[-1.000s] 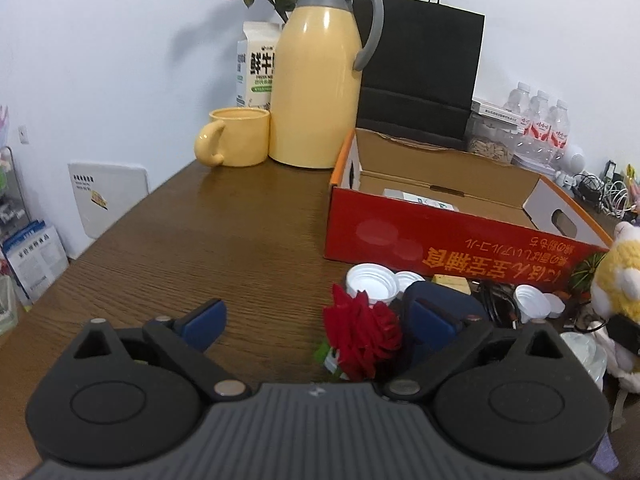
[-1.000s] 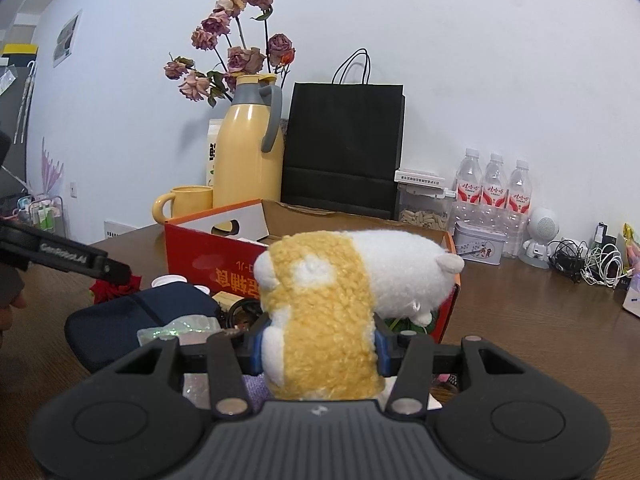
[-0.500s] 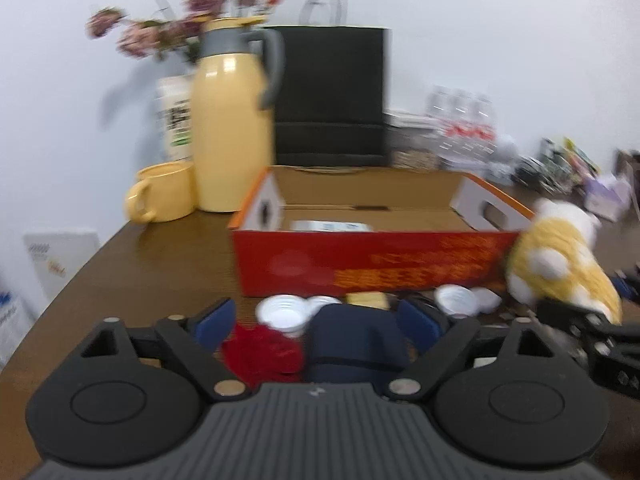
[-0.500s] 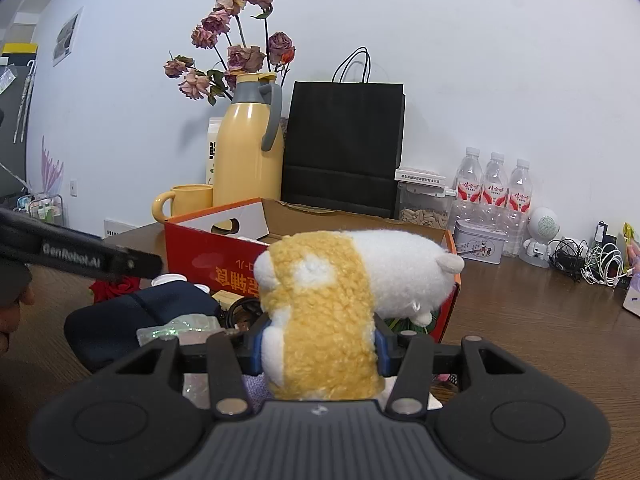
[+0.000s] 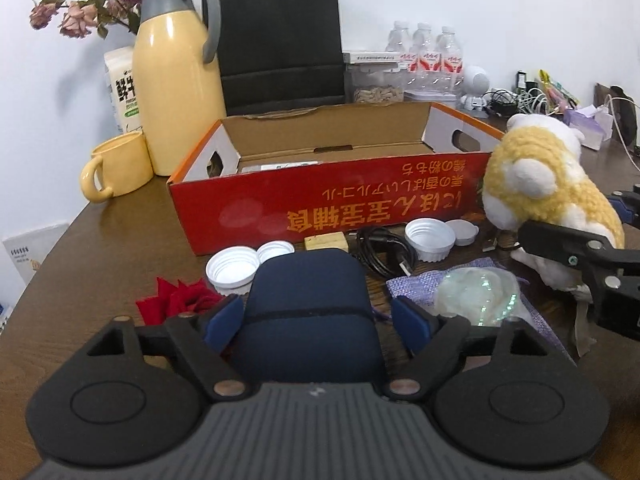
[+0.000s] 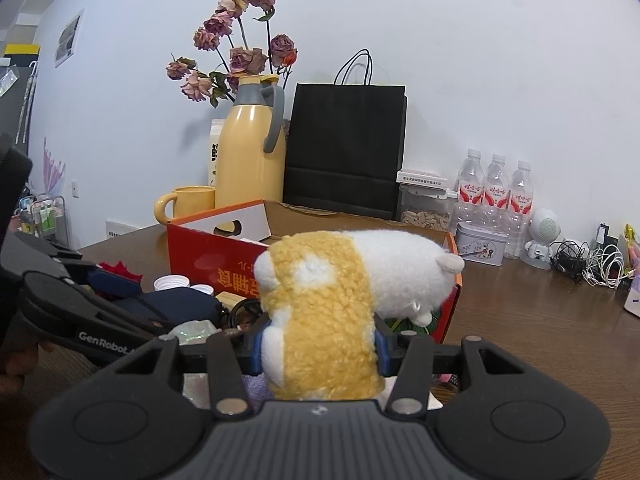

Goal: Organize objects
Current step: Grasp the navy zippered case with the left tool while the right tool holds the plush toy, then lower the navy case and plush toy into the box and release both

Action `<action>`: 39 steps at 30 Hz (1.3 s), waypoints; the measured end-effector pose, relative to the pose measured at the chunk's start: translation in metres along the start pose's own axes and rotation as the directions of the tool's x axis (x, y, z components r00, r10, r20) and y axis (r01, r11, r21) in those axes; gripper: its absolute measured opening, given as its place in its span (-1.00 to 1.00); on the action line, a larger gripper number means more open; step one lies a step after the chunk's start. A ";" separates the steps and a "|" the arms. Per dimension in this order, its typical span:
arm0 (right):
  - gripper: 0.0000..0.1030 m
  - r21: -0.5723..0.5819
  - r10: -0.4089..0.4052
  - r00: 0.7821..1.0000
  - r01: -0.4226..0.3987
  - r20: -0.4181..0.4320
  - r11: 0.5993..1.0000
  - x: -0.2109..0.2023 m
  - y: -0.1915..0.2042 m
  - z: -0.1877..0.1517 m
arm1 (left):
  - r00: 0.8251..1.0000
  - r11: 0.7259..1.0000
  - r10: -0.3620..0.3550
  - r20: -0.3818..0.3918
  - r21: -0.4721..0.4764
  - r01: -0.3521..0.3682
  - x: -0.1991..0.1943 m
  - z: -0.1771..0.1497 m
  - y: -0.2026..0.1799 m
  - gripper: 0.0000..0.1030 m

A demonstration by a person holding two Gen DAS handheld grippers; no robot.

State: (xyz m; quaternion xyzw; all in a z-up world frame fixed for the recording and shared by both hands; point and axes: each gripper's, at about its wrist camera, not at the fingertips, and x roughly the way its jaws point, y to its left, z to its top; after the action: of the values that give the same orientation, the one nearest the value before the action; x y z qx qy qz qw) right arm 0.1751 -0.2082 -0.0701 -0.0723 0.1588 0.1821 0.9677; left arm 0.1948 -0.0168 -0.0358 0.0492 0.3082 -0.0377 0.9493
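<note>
A: Largest first. The wooden table carries everything; its near edge is cut off behind the gripper bodies in both views. On it the red cardboard box sits open at 12 o'clock in the left wrist view. Something pale lies flat inside, mostly hidden by the front wall.

B: And behind the box?

A: A black paper bag at 12 o'clock, its handles cropped at the top, and a yellow thermos jug at 11 o'clock that covers most of a white carton. A yellow mug stands just beside the jug.

B: The tools?

A: The right gripper is clamped on the yellow-and-white plush toy, a blue pad pressed into each flank. The toy is lifted in front of the box's right end, and it hides whatever lies below it. The left gripper stands with its jaws apart, after narrowing slightly, astride the dark blue pouch at 6 o'clock. The left pad lies just beside the pouch; whether it touches, I cannot tell.

B: Smaller items?

A: A lilac knit cloth under a crumpled clear wrapper at 4 o'clock; a red fabric flower, partly behind the left finger; white lids; a black cable.
</note>
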 end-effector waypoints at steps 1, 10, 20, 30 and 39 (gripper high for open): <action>-0.08 0.000 0.001 1.000 -0.001 0.000 1.000 0.000 0.000 0.000 | 1.000 1.000 0.001 -0.012 -0.018 -0.001 0.002 -0.001 0.002 0.68; -0.08 -0.005 0.005 1.000 -0.005 0.004 1.000 0.000 0.002 0.002 | 1.000 0.998 -0.006 -0.026 -0.065 0.004 0.005 -0.008 0.005 0.40; -0.08 -0.010 0.005 1.000 -0.005 0.018 1.000 -0.001 0.003 0.002 | 0.998 0.992 -0.008 0.059 -0.126 0.016 -0.019 -0.006 0.008 0.29; -0.08 -0.053 0.022 0.995 -0.017 0.096 0.998 -0.011 0.007 0.029 | 0.975 0.990 -0.046 0.216 -0.124 0.074 -0.049 0.043 0.009 0.29; -0.08 -0.029 0.001 0.997 0.001 0.071 1.000 0.036 -0.017 0.082 | 0.960 0.986 -0.051 0.276 -0.139 0.093 -0.015 0.113 -0.003 0.29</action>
State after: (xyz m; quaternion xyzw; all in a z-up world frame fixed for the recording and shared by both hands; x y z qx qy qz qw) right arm 0.2366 -0.1956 -0.0037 -0.0798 0.1215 0.1870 0.9715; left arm 0.2484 -0.0323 0.0634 -0.0393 0.1787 -0.0554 0.9816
